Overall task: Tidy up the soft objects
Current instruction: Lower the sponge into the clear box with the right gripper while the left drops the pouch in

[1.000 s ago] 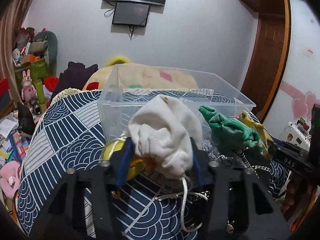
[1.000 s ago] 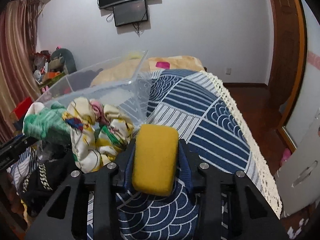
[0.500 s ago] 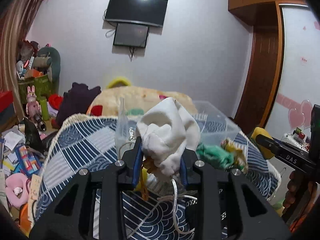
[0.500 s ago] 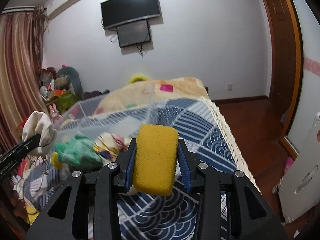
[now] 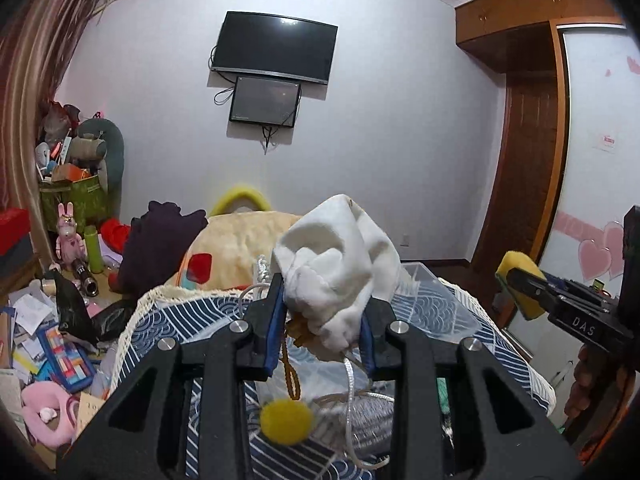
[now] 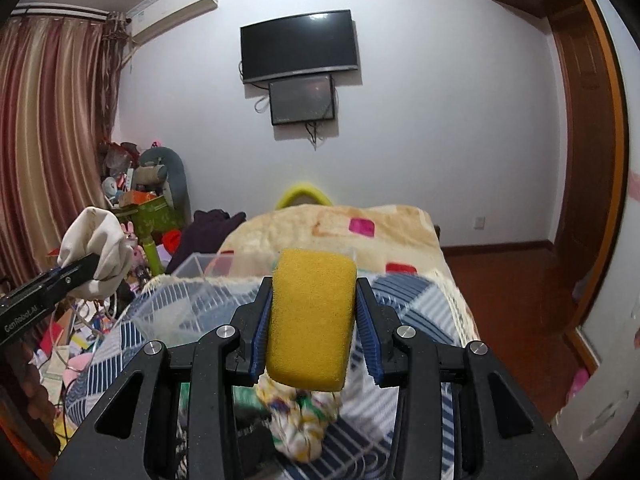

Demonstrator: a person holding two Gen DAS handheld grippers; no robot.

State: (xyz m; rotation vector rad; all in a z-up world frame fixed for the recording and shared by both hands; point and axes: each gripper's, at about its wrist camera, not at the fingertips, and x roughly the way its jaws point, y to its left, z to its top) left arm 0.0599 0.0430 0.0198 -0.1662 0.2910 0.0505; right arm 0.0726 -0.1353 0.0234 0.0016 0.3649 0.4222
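Observation:
My left gripper (image 5: pixel 322 332) is shut on a white cloth pouch (image 5: pixel 340 268) with a cord and a yellow pompom (image 5: pixel 285 422) hanging below; it also shows in the right wrist view (image 6: pixel 98 244). My right gripper (image 6: pixel 314 330) is shut on a yellow sponge (image 6: pixel 310 312), also seen at the right edge of the left wrist view (image 5: pixel 516 288). Both are held high above the blue patterned cloth (image 6: pixel 416 300). The clear plastic bin (image 5: pixel 436 304) lies below and ahead. A multicoloured cloth (image 6: pixel 304 420) lies under the right gripper.
A beige blanket (image 6: pixel 360 224) covers the bed behind the bin. Clutter, toys and papers (image 5: pixel 48 344) fill the floor at the left. A wooden door (image 5: pixel 524 184) and white panel stand at the right. A TV (image 5: pixel 274 46) hangs on the far wall.
Both grippers have risen well above the cloth, each keeping its object. The bin and the pile of soft things have dropped lower in both views.

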